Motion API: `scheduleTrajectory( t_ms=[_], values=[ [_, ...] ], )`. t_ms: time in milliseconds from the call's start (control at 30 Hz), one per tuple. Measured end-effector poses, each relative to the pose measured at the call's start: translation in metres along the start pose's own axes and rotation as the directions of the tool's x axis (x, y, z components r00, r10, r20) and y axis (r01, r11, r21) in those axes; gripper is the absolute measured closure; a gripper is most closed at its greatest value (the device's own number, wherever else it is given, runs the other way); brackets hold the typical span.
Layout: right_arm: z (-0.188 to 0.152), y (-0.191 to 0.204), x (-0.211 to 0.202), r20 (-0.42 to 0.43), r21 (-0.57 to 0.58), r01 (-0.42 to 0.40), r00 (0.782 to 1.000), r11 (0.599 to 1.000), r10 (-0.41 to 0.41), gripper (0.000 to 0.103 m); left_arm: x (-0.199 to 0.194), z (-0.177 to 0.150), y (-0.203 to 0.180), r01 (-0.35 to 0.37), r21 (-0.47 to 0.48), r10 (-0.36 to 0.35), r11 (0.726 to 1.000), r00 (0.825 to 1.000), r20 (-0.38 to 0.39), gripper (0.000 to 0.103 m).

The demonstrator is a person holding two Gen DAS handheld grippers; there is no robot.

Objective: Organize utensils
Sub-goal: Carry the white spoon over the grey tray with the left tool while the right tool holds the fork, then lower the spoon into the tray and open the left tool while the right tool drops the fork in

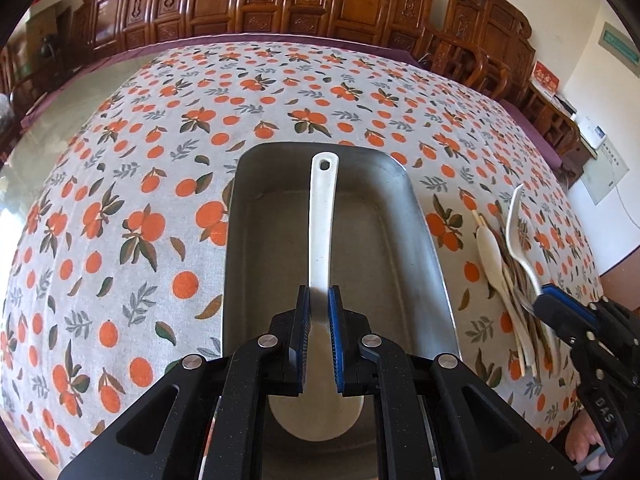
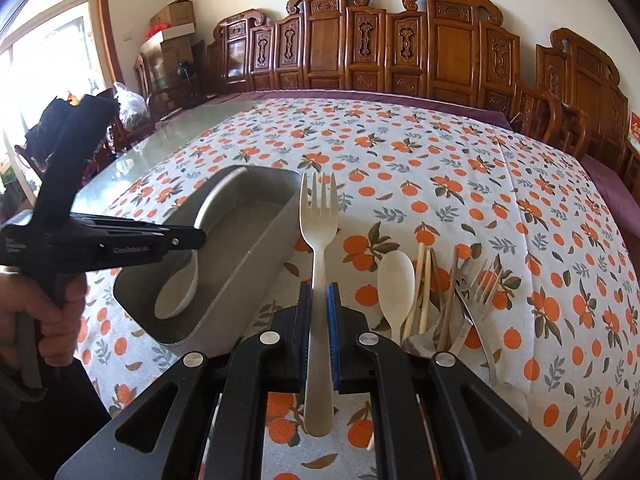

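- Your left gripper (image 1: pixel 318 294) is closed on a white rice spoon (image 1: pixel 322 216); the blue pads press the neck of it, just above the bowl.
- The rice spoon is over the metal tray (image 1: pixel 424 240). Its handle points to the far end of the tray and its round bowl is near you, low inside the tray; whether it touches the bottom I cannot tell.
- Your right gripper (image 2: pixel 319 292) is closed on a white plastic fork (image 2: pixel 319 240), on the middle of the handle. The prongs point away from you and stand above the cloth, just beside the right edge of the tray.
- The fork is lifted, not lying on the table.
- The other utensils lie in a pile (image 2: pixel 444 300) on the cloth, to the right of the tray: a white spoon (image 2: pixel 396 280), some chopsticks (image 2: pixel 424 284) and a metal fork (image 2: pixel 480 284), touching and crossing each other.
- The tray stands on a tablecloth with an orange fruit print (image 1: pixel 132 220), and it holds only the rice spoon.
- Behind the table, a row of carved wooden chairs (image 2: pixel 400 40) stands along the wall.
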State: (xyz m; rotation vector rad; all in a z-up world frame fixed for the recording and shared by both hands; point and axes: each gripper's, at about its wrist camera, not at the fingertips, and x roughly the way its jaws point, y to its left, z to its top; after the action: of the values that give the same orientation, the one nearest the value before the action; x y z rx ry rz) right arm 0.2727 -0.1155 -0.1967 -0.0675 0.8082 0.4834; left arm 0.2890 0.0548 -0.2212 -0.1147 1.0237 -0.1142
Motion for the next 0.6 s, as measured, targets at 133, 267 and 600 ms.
scheduleTrajectory(
  t_ms=[133,267,600],
  values=[
    [0.006,0.006,-0.001,0.006,0.005,-0.014,1.0,1.0,0.014,0.093,0.0,0.003,0.004,-0.019,-0.006,0.019,1.0,1.0,0.006,0.094],
    [0.014,0.012,-0.001,0.007,0.021,-0.04,0.999,0.999,0.04,0.093,-0.013,0.005,0.01,-0.015,-0.015,0.015,1.0,0.999,0.04,0.094],
    [0.034,0.047,0.034,-0.03,0.103,-0.143,0.989,0.984,0.147,0.093,-0.05,0.01,0.032,-0.04,-0.025,0.043,0.999,0.99,0.135,0.094]
  ],
)
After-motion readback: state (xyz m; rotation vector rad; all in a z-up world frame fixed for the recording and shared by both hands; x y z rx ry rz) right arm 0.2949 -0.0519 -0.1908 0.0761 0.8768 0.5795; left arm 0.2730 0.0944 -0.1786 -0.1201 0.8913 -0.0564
